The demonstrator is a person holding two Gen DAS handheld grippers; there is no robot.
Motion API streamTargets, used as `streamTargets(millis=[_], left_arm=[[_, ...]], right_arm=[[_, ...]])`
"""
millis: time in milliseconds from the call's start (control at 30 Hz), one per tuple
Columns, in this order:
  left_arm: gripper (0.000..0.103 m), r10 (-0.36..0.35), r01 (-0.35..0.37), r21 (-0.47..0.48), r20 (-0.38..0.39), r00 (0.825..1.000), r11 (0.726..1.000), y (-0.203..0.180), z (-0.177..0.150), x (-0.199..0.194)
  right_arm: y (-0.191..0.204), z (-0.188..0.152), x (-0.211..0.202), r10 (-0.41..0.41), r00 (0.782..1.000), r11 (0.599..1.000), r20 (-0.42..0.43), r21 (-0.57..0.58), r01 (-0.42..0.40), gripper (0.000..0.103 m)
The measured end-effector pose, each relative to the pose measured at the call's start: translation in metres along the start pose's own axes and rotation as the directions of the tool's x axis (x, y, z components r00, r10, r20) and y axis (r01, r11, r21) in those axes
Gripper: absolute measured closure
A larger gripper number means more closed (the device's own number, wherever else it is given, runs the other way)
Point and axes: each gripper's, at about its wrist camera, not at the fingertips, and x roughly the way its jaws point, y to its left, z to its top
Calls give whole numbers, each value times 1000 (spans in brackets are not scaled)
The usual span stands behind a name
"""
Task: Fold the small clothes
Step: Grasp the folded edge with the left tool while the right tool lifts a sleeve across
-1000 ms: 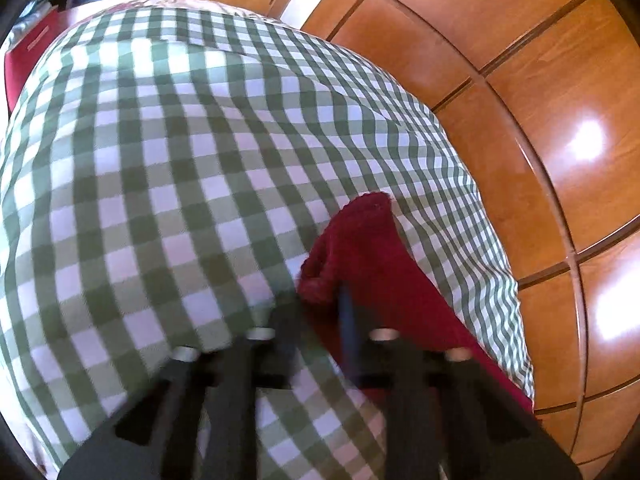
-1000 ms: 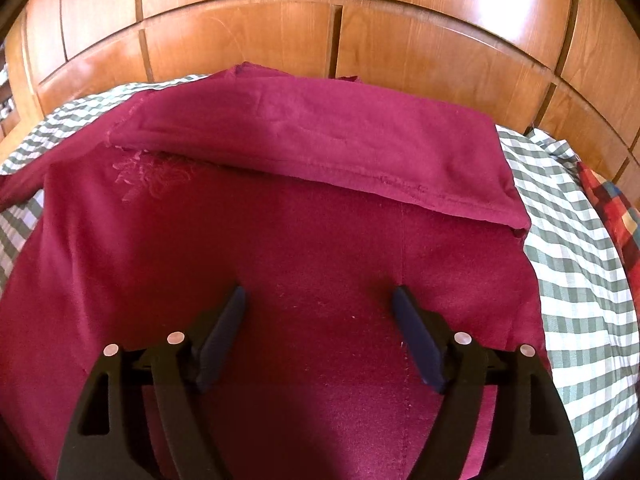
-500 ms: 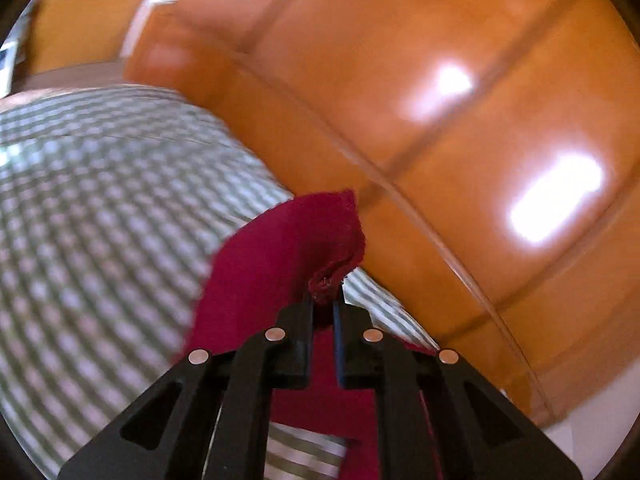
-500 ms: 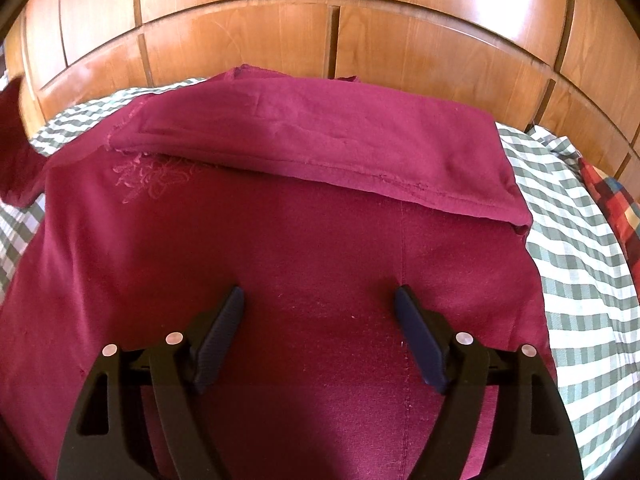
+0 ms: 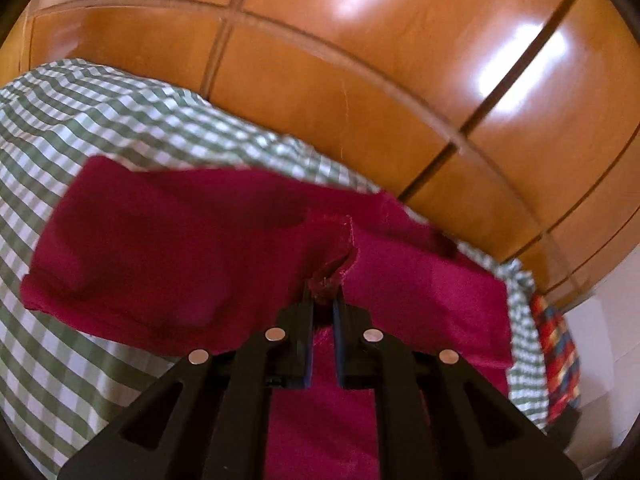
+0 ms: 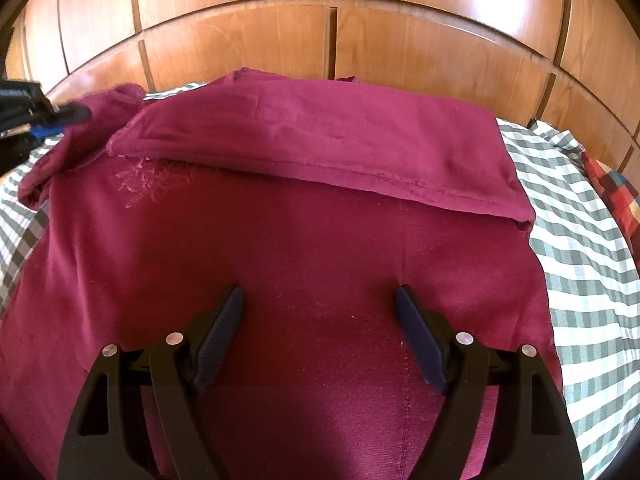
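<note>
A dark red garment [image 6: 320, 248] lies spread on a green-and-white checked sheet [image 6: 580, 248], its far part folded over toward me as a band [image 6: 320, 140]. My left gripper [image 5: 323, 294] is shut on the garment's sleeve end [image 5: 332, 276] and holds it lifted over the cloth [image 5: 180, 248]. It shows at the left edge of the right wrist view [image 6: 76, 114], with the sleeve [image 6: 108, 108] hanging from it. My right gripper [image 6: 320, 300] is open and empty, low over the middle of the garment.
A polished wooden panelled headboard [image 6: 328, 32] runs along the far side, also in the left wrist view [image 5: 360, 60]. A red multicoloured checked cloth [image 6: 612, 188] lies at the right edge.
My left gripper has lifted the sleeve end off the sheet and carried it rightward, over the garment's body. The right gripper has stayed still and open.
</note>
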Motion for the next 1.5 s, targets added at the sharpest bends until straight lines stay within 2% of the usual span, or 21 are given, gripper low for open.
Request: streamTargets(millis=[67, 100, 133, 233, 333, 433, 533, 667, 767, 833, 867, 933, 967, 1100, 1267, 1400, 1433, 1467, 1500], left_arm=[[95, 7, -7, 24, -27, 1000, 1000, -2, -8, 10], [88, 11, -10, 32, -34, 999, 999, -3, -13, 11], [73, 19, -18, 40, -37, 999, 999, -2, -16, 14], [54, 37, -36, 55, -14, 999, 998, -3, -27, 9], [54, 69, -71, 67, 43, 997, 995, -1, -43, -8], [54, 135, -146, 122, 92, 987, 982, 0, -69, -19], [54, 187, -196, 132, 79, 979, 972, 10, -88, -14], [52, 140, -142, 48, 31, 990, 989, 32, -89, -4], [48, 134, -136, 60, 36, 990, 989, 32, -90, -1], [44, 130, -132, 69, 37, 991, 989, 30, -90, 1], [43, 126, -128, 69, 37, 991, 989, 31, -90, 2], [42, 118, -121, 68, 39, 992, 990, 31, -91, 2], [42, 114, -116, 67, 39, 993, 991, 31, -92, 2], [41, 103, -106, 62, 42, 994, 993, 32, -93, 2], [39, 94, -97, 63, 44, 995, 993, 33, -94, 3], [37, 91, -94, 69, 44, 995, 993, 31, -94, 4], [37, 88, -91, 67, 45, 995, 994, 32, -94, 4], [37, 85, -88, 65, 47, 995, 994, 32, -95, 4], [37, 81, -84, 62, 48, 996, 995, 33, -95, 4]], right_arm=[[0, 0, 0, 3, 1000, 1000, 0, 3, -3, 25], [0, 0, 0, 6, 1000, 1000, 0, 5, -6, 25], [0, 0, 0, 7, 1000, 1000, 0, 6, -7, 25], [0, 0, 0, 7, 1000, 1000, 1, 7, -7, 25], [0, 0, 0, 7, 1000, 1000, 0, 6, -7, 25], [0, 0, 0, 9, 1000, 1000, -1, 8, -9, 24], [0, 1, 1, 6, 1000, 1000, -1, 6, -6, 24], [1, 1, 1, 0, 1000, 1000, -5, 2, 0, 24], [3, 7, 0, 3, 1000, 1000, -29, 2, -3, 27], [5, 21, -6, 65, 997, 998, -34, 20, -64, 45], [9, 29, -9, 114, 993, 993, -33, 30, -113, 49], [23, 50, -15, 247, 969, 968, -28, 41, -246, 50], [34, 63, -14, 320, 947, 947, -33, 43, -318, 50], [69, 97, 3, 452, 889, 891, -68, 69, -448, 50], [117, 126, 36, 464, 876, 885, -128, 40, -463, 50], [143, 126, 62, 394, 896, 915, -204, 2, -403, 51], [149, 123, 66, 384, 899, 918, -209, -13, -395, 54], [151, 121, 68, 372, 904, 922, -213, -29, -386, 63], [156, 118, 68, 346, 913, 929, -215, -57, -366, 81]])
